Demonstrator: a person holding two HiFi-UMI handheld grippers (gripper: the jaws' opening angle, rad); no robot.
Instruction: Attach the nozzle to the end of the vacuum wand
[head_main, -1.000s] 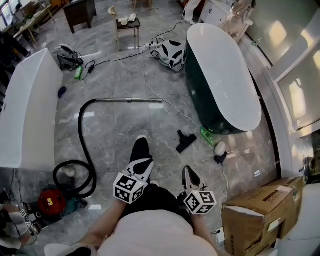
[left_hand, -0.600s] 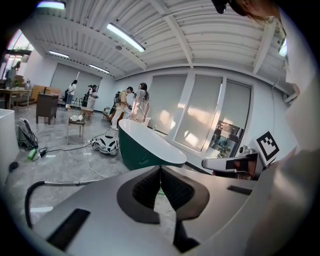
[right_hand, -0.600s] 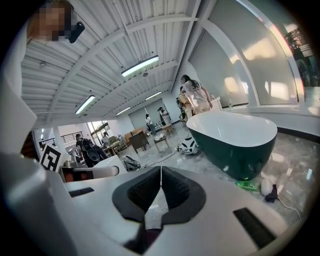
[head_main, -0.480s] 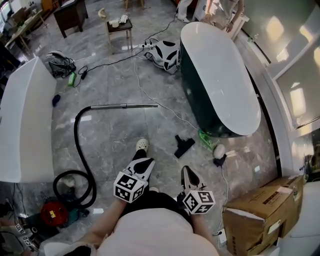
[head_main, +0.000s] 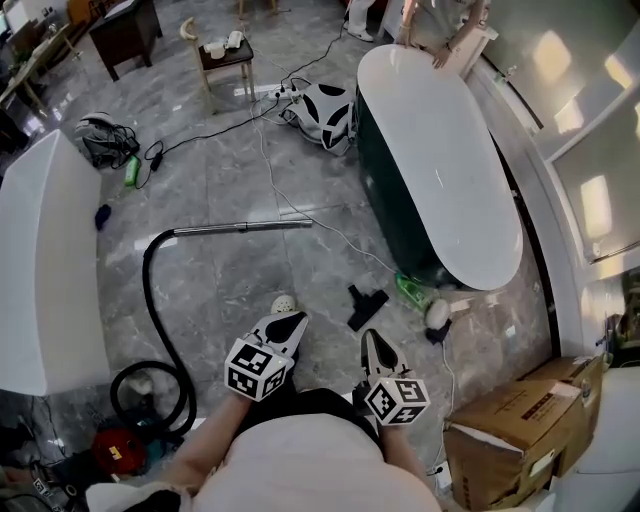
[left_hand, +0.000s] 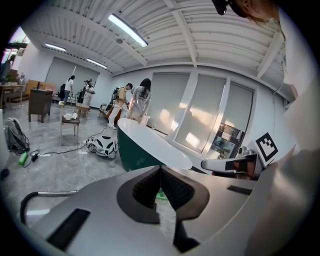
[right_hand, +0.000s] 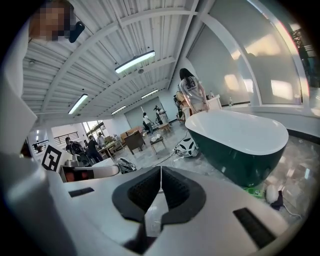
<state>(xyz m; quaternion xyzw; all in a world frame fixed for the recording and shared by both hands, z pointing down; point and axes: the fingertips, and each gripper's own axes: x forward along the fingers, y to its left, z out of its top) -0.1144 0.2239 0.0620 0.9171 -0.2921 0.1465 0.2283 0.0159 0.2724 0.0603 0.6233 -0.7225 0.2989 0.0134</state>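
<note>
A black floor nozzle lies on the grey marble floor beside the green bathtub. The silver vacuum wand lies flat further out, its free end pointing right, joined to a black hose that loops back to the red vacuum body. My left gripper is shut and empty, held above the floor left of the nozzle. My right gripper is shut and empty too, just this side of the nozzle. In the left gripper view the wand shows low at the left, and the jaws meet. The right gripper also has its jaws together.
A white bathtub stands at the left, a cardboard box at the lower right. A small table, a black-and-white bag, cables and a green bottle lie around. People stand at the room's far end. My shoe shows below the left gripper.
I have walked forward: wand, nozzle and tub slid down the head view toward me. Both grippers stayed shut in the same place in the picture.
</note>
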